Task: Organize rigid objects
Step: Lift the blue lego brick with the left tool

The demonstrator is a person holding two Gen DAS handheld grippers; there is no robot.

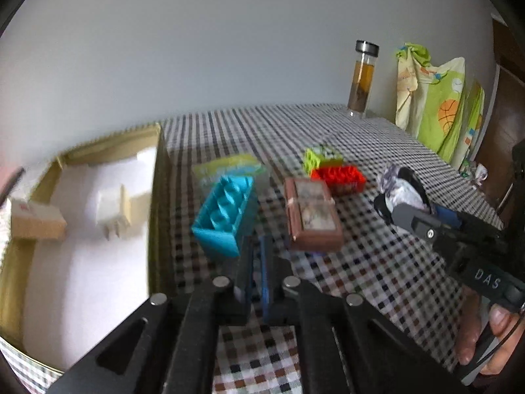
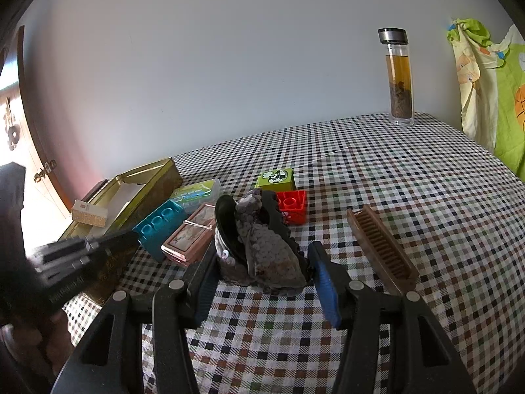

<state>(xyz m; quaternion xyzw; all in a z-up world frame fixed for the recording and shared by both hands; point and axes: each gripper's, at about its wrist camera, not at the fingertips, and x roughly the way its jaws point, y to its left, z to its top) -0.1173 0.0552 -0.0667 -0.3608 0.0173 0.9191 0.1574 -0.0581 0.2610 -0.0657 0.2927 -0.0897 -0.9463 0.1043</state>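
My left gripper [image 1: 256, 246] is shut and empty, just right of the gold tin box [image 1: 157, 197], close to the blue brick [image 1: 226, 216]. The tin holds a white charger [image 1: 111, 207] and a small carton [image 1: 36, 220]. My right gripper [image 2: 262, 262] is shut on a grey sequined hair clip [image 2: 262, 239] above the checked cloth. The same clip shows in the left wrist view [image 1: 402, 190]. A pink card box [image 2: 192, 229], a red brick [image 2: 292, 205], a green brick [image 2: 275, 179] and a floss box [image 2: 197, 193] lie between the tin and the clip.
A brown comb [image 2: 382, 249] lies on the cloth right of my right gripper. A glass tea bottle [image 2: 398, 78] stands at the back by the wall. A green patterned cloth [image 2: 492, 92] hangs at the right edge.
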